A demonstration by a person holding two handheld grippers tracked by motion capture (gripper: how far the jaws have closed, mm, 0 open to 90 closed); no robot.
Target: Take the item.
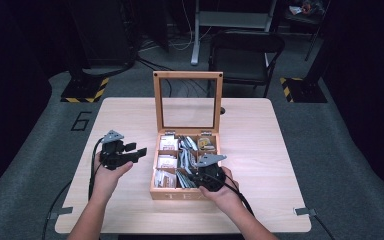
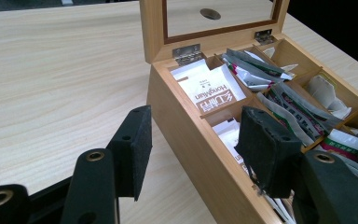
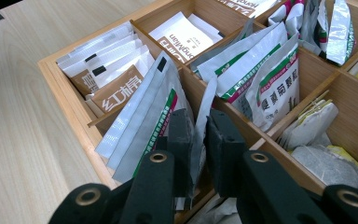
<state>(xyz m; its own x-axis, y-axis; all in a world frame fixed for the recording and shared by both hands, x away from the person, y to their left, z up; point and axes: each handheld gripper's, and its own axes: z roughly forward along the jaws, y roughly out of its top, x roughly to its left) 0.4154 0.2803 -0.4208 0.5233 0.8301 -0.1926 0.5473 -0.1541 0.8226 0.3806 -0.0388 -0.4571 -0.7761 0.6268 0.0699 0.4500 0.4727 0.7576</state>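
One silver sachet [image 3: 200,135] pinched by right hand-held gripper [image 3: 199,140], wooden tea box [image 3: 70,93]

Both forearms come in from the bottom of the high view, each hand wrapped around a gripper. The left hand [image 1: 105,175] sits out to the left side with its palm cupping the left gripper [image 1: 139,151] from below; that gripper lies nearly level and points to the right. Its jaws stand apart with open space between the pads [image 2: 133,149]. The right hand [image 1: 223,192] is nearer the middle, tilting the right gripper [image 1: 192,175] forward and down. Its jaws are drawn close together, the two pads [image 3: 181,140] nearly parallel with only a narrow slit left between them.
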